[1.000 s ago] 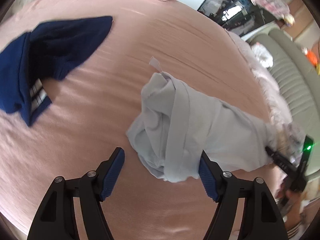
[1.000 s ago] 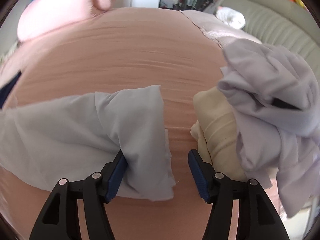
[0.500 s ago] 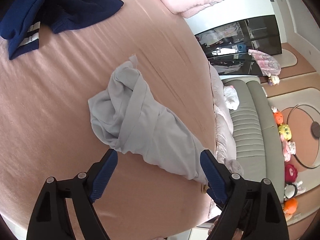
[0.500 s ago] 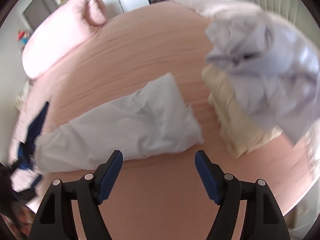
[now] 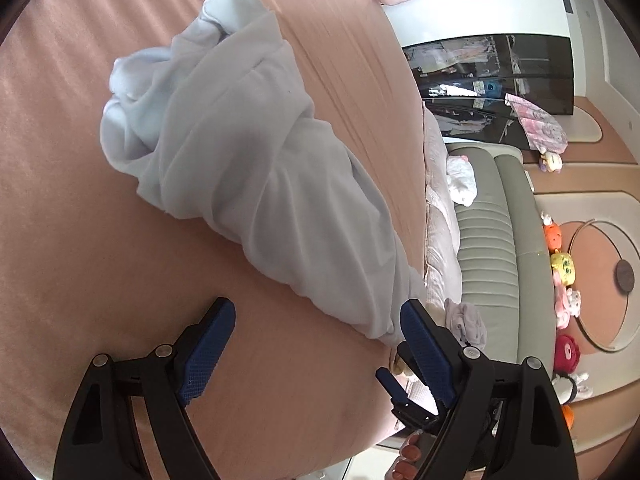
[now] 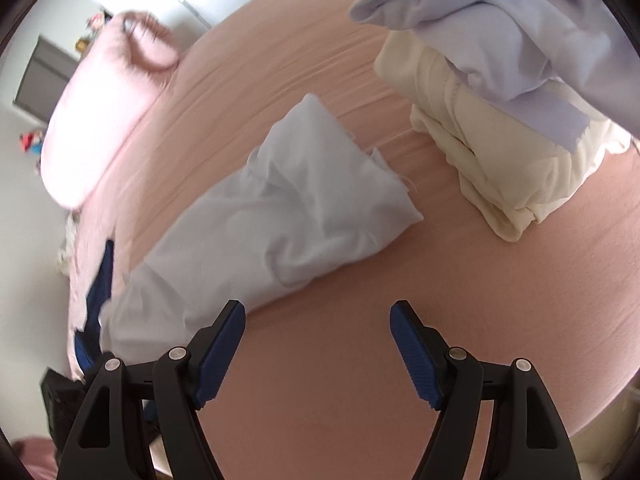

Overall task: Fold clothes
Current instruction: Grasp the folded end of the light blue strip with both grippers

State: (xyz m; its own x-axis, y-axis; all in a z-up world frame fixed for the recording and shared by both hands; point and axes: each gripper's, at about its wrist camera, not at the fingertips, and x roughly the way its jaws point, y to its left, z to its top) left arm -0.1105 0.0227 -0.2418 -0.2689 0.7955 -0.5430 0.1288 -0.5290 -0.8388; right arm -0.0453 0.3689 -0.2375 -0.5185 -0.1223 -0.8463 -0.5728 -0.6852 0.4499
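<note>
A pale grey-blue garment [image 5: 256,168] lies as a long crumpled roll on the pink bed sheet [image 5: 100,280]. My left gripper [image 5: 318,316] hovers open over its near side; the roll's narrow end lies just beside the right finger, and no pad presses on it. In the right wrist view the same garment [image 6: 288,220] runs from the middle down to the left. My right gripper [image 6: 318,316] stands open over bare sheet [image 6: 400,264], its left finger next to the cloth. Part of the right gripper [image 5: 394,388] shows low in the left wrist view, with a person's fingers below it.
A folded cream garment [image 6: 492,160] sits at the right with a crumpled lilac one [image 6: 500,20] on top. A navy garment [image 6: 100,280] lies at the bed's left edge. A pink pillow [image 6: 108,112] is at the head. A grey-green sofa [image 5: 488,240] and plush toys flank the bed.
Both grippers had the garment's ends between their jaws; both have widened and drawn back off it. The garment now lies loose on the sheet. Both views have rolled.
</note>
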